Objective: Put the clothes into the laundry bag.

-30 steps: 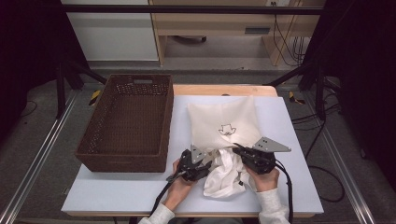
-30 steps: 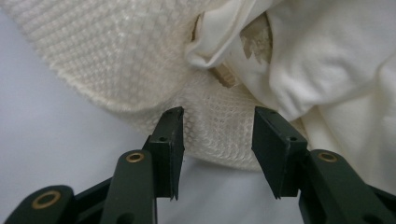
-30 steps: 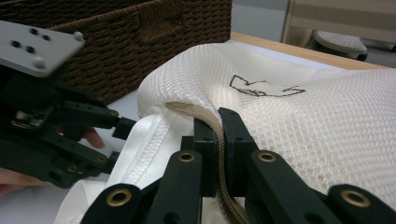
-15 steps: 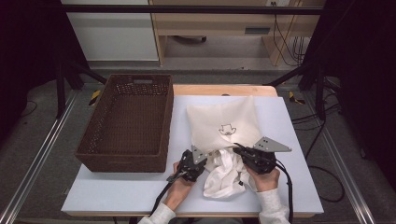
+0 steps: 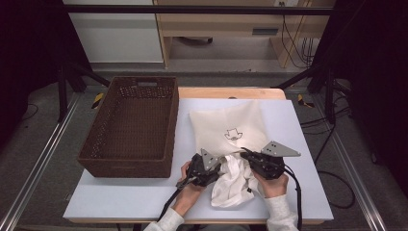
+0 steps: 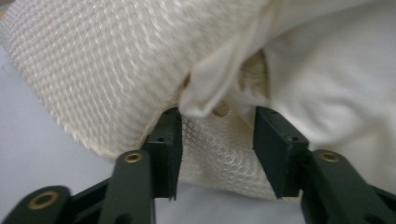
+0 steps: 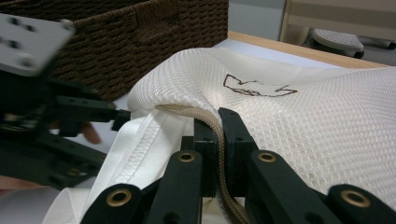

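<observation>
A cream mesh bag with a small dark emblem lies on the table, its mouth towards me. A white cloth spills out of that mouth between my hands. My right gripper is shut on the bag's zipper edge, which runs between its jaws. My left gripper is open and its jaws have just been opening. The bag's mesh rim and a fold of white cloth sit between its pads without being pinched.
A dark brown woven basket stands on the table's left half, close beside the bag, and it rises behind the left gripper in the right gripper view. Pale tabletop lies bare at the front left.
The left gripper has shifted slightly at the bag's mouth. The right gripper, the bag and the cloth have kept their places.
</observation>
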`<state>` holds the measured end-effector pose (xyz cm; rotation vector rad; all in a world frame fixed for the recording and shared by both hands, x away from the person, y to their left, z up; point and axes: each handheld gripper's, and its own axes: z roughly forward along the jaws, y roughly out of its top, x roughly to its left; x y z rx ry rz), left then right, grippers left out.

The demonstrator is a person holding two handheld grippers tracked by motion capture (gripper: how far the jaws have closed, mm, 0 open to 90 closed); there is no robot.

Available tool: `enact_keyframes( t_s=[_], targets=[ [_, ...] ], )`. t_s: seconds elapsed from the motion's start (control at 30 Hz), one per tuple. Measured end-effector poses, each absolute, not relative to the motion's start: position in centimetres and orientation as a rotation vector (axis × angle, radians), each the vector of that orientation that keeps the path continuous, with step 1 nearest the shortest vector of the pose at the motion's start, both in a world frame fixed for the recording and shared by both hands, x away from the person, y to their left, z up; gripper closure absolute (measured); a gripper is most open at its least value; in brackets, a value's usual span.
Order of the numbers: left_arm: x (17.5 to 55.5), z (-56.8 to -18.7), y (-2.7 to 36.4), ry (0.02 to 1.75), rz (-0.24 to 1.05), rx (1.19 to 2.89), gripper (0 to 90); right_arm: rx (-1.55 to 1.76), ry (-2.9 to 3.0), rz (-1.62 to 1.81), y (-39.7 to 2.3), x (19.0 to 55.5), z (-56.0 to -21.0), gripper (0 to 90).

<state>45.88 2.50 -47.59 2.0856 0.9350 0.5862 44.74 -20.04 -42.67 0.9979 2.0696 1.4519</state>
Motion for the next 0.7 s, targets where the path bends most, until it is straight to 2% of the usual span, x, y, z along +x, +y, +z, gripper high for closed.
enact_keyframes(
  t_s=[0.03,0.1,0.23,0.27,0.3,0.57,0.7],
  targets=[
    [46.2,-47.9,2.3,0.941,0.580,2.103,50.3,0.999,2.072,1.451,-20.0,44.7,-42.7,86.5],
    [46.6,-48.4,2.2,0.947,0.556,2.108,57.2,1.000,2.076,1.445,-19.9,44.8,-42.7,86.4],
    [46.8,-48.2,2.6,0.953,0.516,2.113,76.5,0.999,2.076,1.444,-19.9,44.8,-42.7,86.5],
    [46.7,-48.1,2.7,0.953,0.513,2.115,83.8,0.999,2.075,1.445,-19.9,44.8,-42.7,86.5],
    [46.7,-48.0,2.8,0.951,0.509,2.122,86.9,1.000,2.073,1.445,-19.9,44.8,-42.7,86.5],
    [44.6,-46.7,5.8,0.908,0.505,2.083,89.1,1.022,2.044,1.441,-20.1,44.7,-42.5,86.6],
    [44.0,-47.7,6.7,0.911,0.474,2.078,89.1,1.017,2.053,1.434,-19.9,44.7,-42.6,86.6]
  ],
)
